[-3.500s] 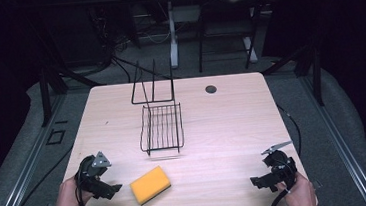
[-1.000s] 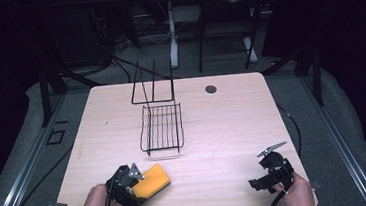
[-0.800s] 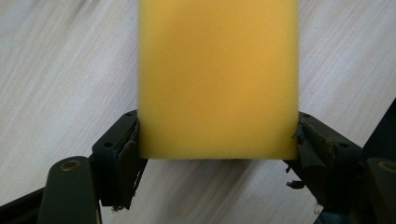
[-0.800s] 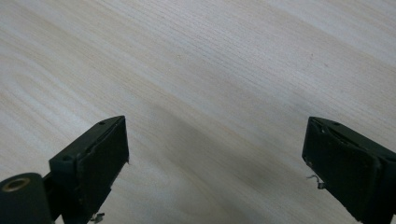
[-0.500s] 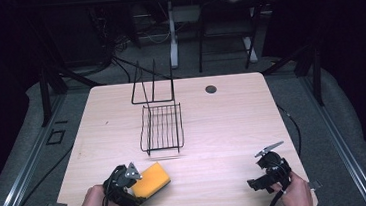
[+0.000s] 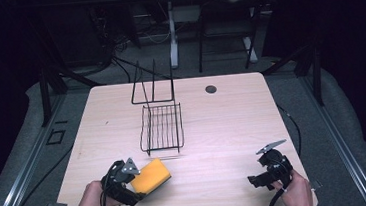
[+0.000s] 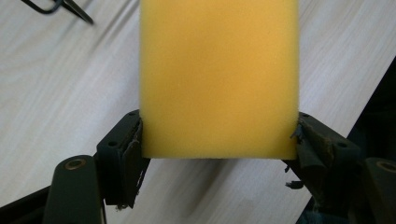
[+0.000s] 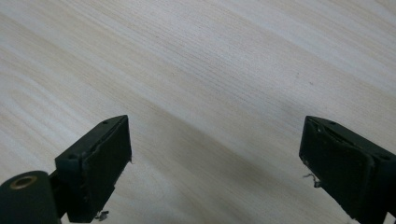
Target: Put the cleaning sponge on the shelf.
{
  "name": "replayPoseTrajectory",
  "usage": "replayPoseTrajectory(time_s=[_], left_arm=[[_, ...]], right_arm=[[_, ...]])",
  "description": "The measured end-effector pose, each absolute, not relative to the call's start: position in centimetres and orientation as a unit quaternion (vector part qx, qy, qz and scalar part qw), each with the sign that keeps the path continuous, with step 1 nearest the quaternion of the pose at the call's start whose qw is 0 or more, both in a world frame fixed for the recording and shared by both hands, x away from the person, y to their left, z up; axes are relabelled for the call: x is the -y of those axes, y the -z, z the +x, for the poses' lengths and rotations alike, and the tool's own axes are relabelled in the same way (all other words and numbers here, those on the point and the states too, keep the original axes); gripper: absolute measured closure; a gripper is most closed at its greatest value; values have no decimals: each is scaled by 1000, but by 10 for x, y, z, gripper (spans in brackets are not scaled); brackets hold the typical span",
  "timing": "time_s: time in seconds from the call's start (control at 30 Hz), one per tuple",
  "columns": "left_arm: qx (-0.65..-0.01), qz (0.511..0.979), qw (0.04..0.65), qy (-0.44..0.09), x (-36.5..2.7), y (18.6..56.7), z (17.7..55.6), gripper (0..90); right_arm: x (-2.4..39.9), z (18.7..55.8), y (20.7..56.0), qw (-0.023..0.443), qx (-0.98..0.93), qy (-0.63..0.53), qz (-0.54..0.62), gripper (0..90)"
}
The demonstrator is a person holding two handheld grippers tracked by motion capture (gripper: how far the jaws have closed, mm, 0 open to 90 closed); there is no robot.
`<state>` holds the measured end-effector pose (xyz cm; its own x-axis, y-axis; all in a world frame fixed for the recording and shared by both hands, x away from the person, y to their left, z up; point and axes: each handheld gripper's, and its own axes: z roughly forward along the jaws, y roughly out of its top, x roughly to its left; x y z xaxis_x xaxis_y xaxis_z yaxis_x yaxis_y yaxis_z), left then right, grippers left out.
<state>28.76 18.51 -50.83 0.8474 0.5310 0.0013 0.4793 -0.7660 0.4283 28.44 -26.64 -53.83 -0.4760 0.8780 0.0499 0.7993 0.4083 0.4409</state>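
Note:
A yellow sponge [image 6: 152, 175] is near the front left of the wooden table [image 6: 233, 123]. My left gripper [image 6: 139, 186] is shut on its near end. In the left gripper view the sponge [image 7: 219, 79] reaches away from me, and both black pads [image 7: 133, 144] press on its sides. These jaws have just been closing on the sponge held between them. My right gripper [image 6: 256, 180] rests near the front right edge in a person's hand. In the right gripper view it [image 8: 217, 154] is open over bare wood with nothing between its fingers.
A black wire rack [image 6: 162, 127] with upright prongs at its far end stands in the middle of the table, just beyond the sponge. A small dark round spot [image 6: 211, 89] marks the far side of the tabletop. Dark floor and cables surround the table.
The left gripper, which earlier stood apart to the sponge's left, now grips it. In the last second it shifted slightly left with the sponge. The right gripper has kept still.

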Motion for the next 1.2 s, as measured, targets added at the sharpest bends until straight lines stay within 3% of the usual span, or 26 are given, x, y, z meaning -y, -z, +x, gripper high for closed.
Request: replayPoseTrajectory(time_s=[0.8, 1.03, 1.2], left_arm=[[-257, 939, 218, -74, -181, 479, 295, 270], [-249, 937, 226, -91, -179, 467, 298, 271], [-246, 938, 227, -92, -175, 464, 304, 272]], right_arm=[[266, 283, 538, 98, -831, -213, 504, 100], [267, 283, 536, 98, -832, -218, 501, 0], [265, 283, 535, 102, -835, -216, 496, 0]])
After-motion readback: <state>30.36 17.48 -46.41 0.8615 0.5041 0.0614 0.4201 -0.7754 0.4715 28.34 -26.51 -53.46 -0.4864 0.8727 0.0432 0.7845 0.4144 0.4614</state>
